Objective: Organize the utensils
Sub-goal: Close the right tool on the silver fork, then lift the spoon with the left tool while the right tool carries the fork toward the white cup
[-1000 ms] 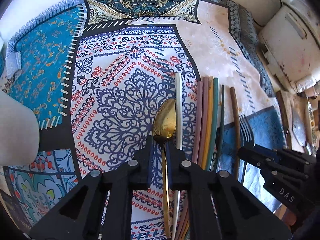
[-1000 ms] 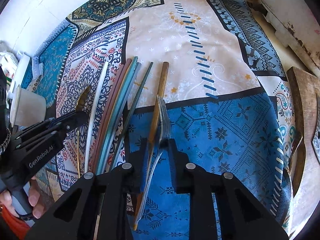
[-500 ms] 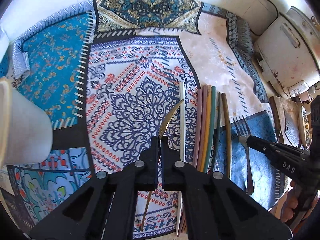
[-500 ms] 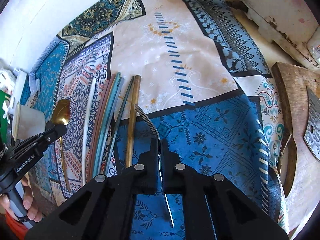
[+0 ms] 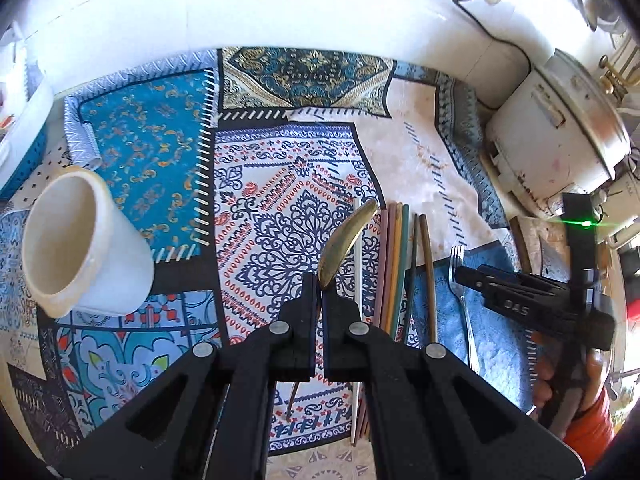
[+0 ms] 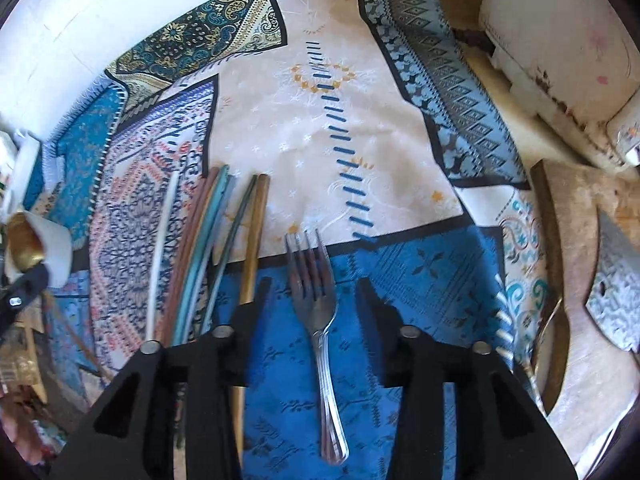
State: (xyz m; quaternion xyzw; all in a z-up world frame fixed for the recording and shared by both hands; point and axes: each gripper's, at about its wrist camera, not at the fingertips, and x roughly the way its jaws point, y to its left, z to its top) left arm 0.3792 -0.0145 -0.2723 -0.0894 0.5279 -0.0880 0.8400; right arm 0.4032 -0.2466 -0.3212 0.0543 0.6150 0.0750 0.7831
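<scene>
My left gripper (image 5: 320, 294) is shut on the neck of a gold spoon (image 5: 346, 240) and holds it tilted above the patterned cloth (image 5: 280, 184). The spoon (image 6: 24, 244) also shows at the far left of the right wrist view. A white cup (image 5: 80, 240) stands to the left. Several coloured chopsticks (image 5: 394, 272) lie side by side on the cloth. My right gripper (image 6: 314, 296) is opening; a steel fork (image 6: 316, 300) lies flat on the blue patch between its fingers (image 6: 256, 300), untouched. A brown stick (image 6: 252, 248) lies just left of the fork.
A wooden board (image 6: 576, 360) with a cleaver blade (image 6: 616, 280) lies right of the cloth. A white appliance (image 5: 552, 128) stands at the back right, a blue basket (image 5: 24, 136) at the far left. A white wall runs behind the cloth.
My left gripper closed on the spoon and lifted it off the cloth. My right gripper pinched the fork, shifted it right off the brown stick, then opened and left it lying flat.
</scene>
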